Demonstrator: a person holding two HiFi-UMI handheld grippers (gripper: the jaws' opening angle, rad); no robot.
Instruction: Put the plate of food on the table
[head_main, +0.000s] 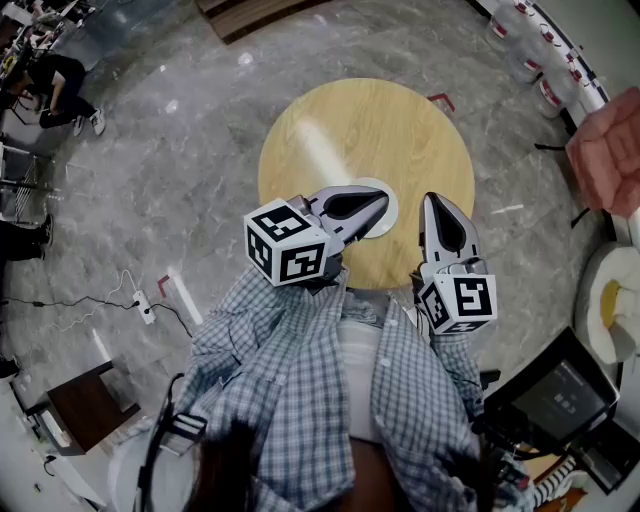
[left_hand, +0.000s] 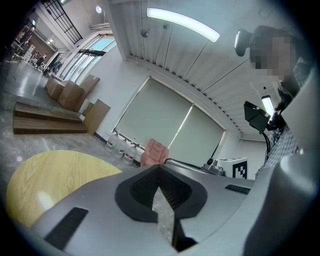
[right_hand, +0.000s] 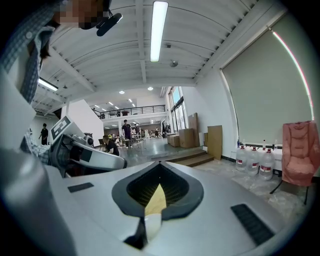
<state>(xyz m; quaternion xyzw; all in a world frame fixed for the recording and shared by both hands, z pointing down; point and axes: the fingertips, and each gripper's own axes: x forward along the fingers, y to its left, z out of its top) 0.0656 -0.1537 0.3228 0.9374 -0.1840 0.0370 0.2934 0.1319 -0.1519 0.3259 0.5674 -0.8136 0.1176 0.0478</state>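
A round wooden table (head_main: 340, 130) stands on the grey marble floor in front of me. On its near side lies a white plate (head_main: 389, 213), mostly hidden under my left gripper (head_main: 381, 198); what is on the plate I cannot see. The left gripper's jaws are shut and empty, pointing right over the plate. My right gripper (head_main: 433, 200) hovers over the table's near right edge, jaws shut, holding nothing. In the left gripper view the closed jaws (left_hand: 159, 167) hang above the tabletop (left_hand: 45, 180). In the right gripper view the closed jaws (right_hand: 160, 165) show a sliver of wood behind them.
A pink chair (head_main: 605, 160) and several water jugs (head_main: 540, 50) stand at the right wall. A power strip (head_main: 143, 305) with cables lies on the floor at left, near a dark stool (head_main: 80, 405). A screen on a stand (head_main: 560, 395) is at lower right. A person (head_main: 60, 85) sits far left.
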